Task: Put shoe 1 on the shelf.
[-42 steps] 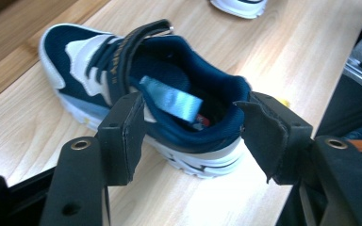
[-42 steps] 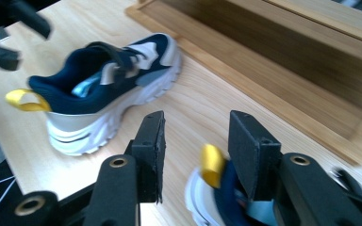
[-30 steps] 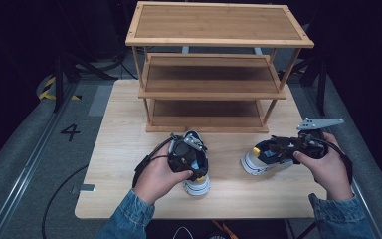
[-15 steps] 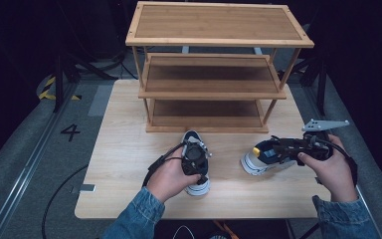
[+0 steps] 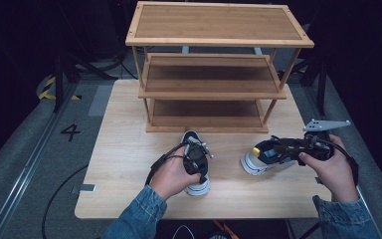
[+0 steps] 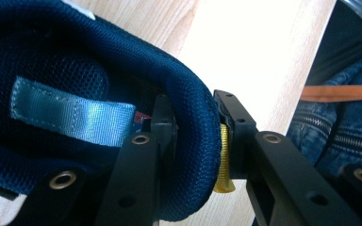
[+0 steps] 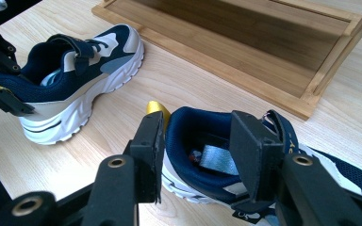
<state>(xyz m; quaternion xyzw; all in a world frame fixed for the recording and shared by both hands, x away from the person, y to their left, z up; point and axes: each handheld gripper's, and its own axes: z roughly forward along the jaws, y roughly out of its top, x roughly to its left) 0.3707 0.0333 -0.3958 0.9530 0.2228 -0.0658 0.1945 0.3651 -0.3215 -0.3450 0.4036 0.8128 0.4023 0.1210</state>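
Two navy and white shoes stand on the wooden table [image 5: 124,149]. The left shoe [image 5: 193,139] points its toe at the rack. My left gripper [image 5: 197,160] comes down on its heel; its jaws have just been closing and now pinch the padded heel collar [image 6: 195,141], one inside and one outside by the yellow pull tab [image 6: 224,162]. The right shoe [image 5: 258,158] has its heel to the left. My right gripper [image 7: 195,136] holds it across the collar, with the blue insole tag [image 7: 219,160] showing between the jaws. The left shoe [image 7: 75,70] lies farther off in the right gripper view.
A three-tier bamboo shoe rack [image 5: 214,89] stands at the back of the table, its shelves bare. Black cables [image 5: 59,194] trail on the grey floor at the left. A denim-clad leg [image 6: 339,127] is beyond the table's near edge.
The left hand sank onto the left shoe's heel and its jaws drew in on the collar. The right hand and its shoe stayed put.
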